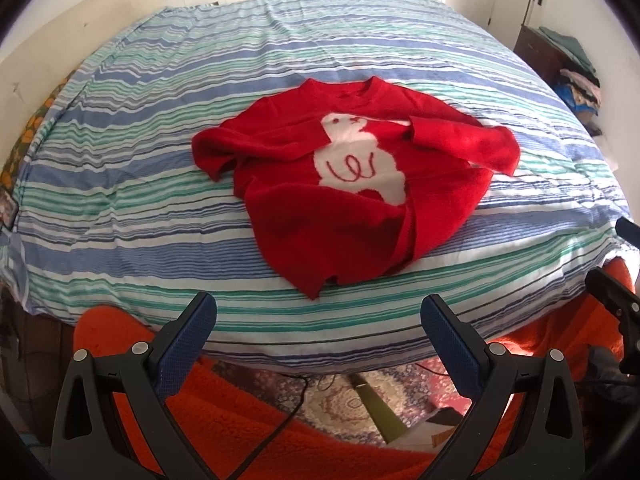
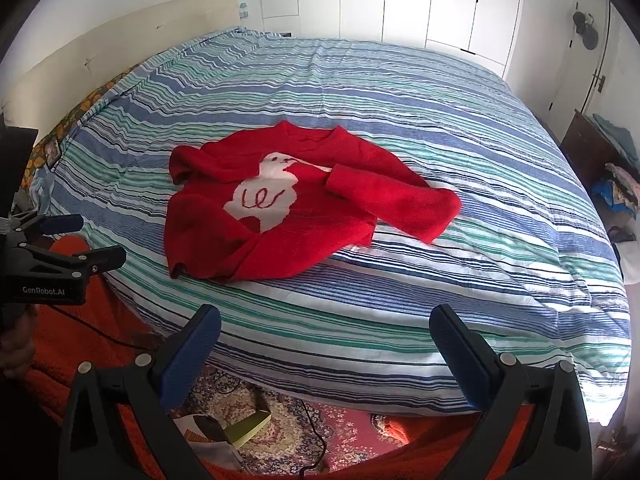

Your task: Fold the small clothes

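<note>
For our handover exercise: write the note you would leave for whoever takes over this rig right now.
Left gripper: open, empty, short of the bed's near edge.
Right gripper: open, empty, likewise short of it.
Red sweater: face up on the striped bedspread, crumpled; one sleeve lies folded across the chest, hem rumpled.
Done: no fold visible.
Left: smooth it flat, fold in the sleeves, fold the body.

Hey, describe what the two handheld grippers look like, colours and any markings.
Both the left gripper and the right gripper have black frames with silver rivets and blue textured finger pads. The left one's body carries white "GenRobot.AI" lettering.
</note>
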Demonstrator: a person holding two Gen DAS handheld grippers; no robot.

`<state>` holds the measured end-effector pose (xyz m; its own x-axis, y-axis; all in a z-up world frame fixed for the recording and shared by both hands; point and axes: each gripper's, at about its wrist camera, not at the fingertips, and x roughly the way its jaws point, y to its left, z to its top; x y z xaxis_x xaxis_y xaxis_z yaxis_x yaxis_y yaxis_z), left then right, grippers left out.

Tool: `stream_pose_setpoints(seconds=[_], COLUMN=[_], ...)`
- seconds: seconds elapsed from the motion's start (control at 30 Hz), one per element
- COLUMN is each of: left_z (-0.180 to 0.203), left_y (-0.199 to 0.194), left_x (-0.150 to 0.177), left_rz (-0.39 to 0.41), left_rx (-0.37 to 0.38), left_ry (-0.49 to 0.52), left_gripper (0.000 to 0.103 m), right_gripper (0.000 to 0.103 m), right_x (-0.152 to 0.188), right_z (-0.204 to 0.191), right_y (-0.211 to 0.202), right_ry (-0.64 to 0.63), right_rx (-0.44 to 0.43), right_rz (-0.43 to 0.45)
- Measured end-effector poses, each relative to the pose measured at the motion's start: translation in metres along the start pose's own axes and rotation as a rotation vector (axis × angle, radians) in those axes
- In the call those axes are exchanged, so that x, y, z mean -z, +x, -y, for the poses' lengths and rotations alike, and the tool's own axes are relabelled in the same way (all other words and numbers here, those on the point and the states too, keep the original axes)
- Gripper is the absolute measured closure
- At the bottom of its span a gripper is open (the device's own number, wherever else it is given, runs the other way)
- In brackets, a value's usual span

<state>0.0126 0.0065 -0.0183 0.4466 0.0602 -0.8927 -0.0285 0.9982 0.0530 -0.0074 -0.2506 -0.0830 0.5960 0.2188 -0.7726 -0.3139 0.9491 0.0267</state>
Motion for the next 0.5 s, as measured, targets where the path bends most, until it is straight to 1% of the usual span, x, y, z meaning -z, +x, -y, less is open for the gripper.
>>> stream_pose_setpoints(seconds=[0.5], left_z=[0.0047], left_y=[0.0032], left_x=[-0.0004], left_rz=[-0.012], left_rx=[-0.004], left_ry=[0.023], left_gripper=[0.001], right_gripper=[0.0], right_x=[-0.0025], right_z=[-0.0036], right_y=[0.0008], right_ry=[-0.019], right_rx=[-0.003], right_rz=[-0.008])
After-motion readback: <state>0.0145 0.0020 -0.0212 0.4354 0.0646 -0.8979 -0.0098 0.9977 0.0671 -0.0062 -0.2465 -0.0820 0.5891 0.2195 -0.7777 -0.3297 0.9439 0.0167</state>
